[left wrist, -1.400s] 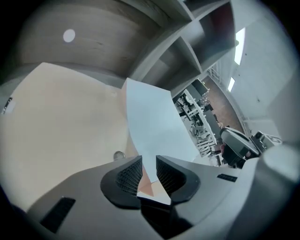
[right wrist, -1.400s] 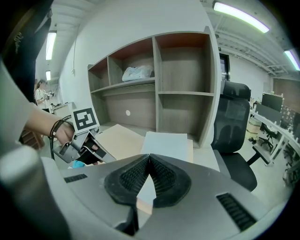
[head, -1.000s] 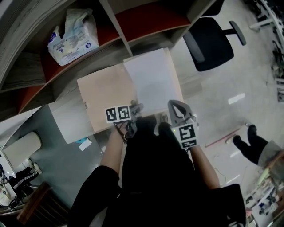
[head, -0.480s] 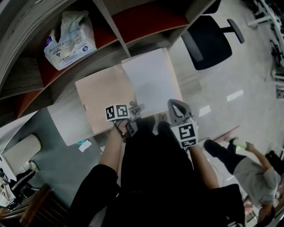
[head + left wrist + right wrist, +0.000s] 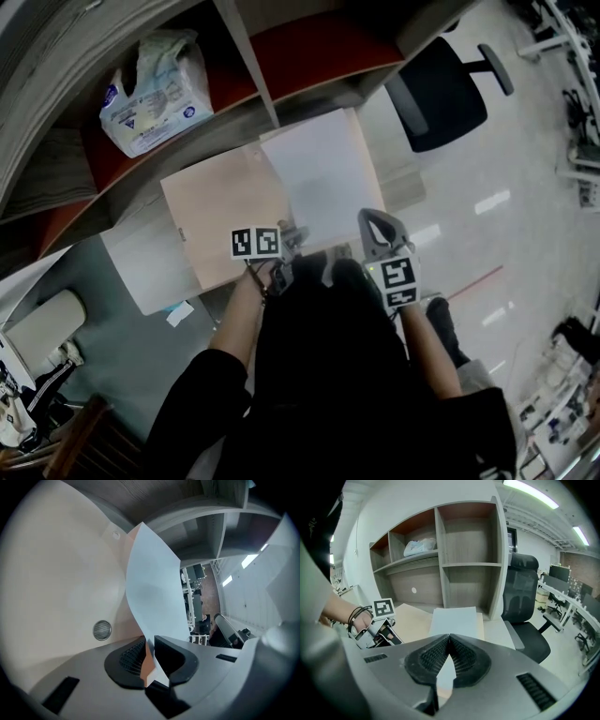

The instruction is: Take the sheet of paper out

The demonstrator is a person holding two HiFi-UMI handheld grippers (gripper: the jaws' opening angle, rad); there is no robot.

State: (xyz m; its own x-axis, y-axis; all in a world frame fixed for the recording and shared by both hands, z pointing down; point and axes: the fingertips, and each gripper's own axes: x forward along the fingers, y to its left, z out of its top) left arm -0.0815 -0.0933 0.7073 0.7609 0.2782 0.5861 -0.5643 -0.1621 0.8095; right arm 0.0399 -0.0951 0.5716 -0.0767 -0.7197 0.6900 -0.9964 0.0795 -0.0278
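An open tan folder point(image 5: 220, 211) lies on the desk, and a white sheet of paper point(image 5: 323, 173) lies on its right half. My left gripper point(image 5: 289, 234) is at the folder's near edge by the sheet's left side. In the left gripper view the sheet point(image 5: 154, 592) curls up and its edge runs between the jaws point(image 5: 149, 641). These have just been closing, and a thin strip of tan still shows beside one pad. My right gripper point(image 5: 373, 220) is at the folder's near right corner. Its pads point(image 5: 449, 637) are shut, and I cannot see whether they pinch anything.
A wooden shelf unit point(image 5: 309, 56) stands behind the desk with a plastic package point(image 5: 150, 80) in one bay. A black office chair point(image 5: 441, 89) is to the right. A pale board point(image 5: 141, 262) lies left of the folder, which has a round metal stud point(image 5: 102, 630).
Both grippers stay where they were at the folder's near edge. A person on the floor at the right has walked along and is now mostly hidden behind my arm.
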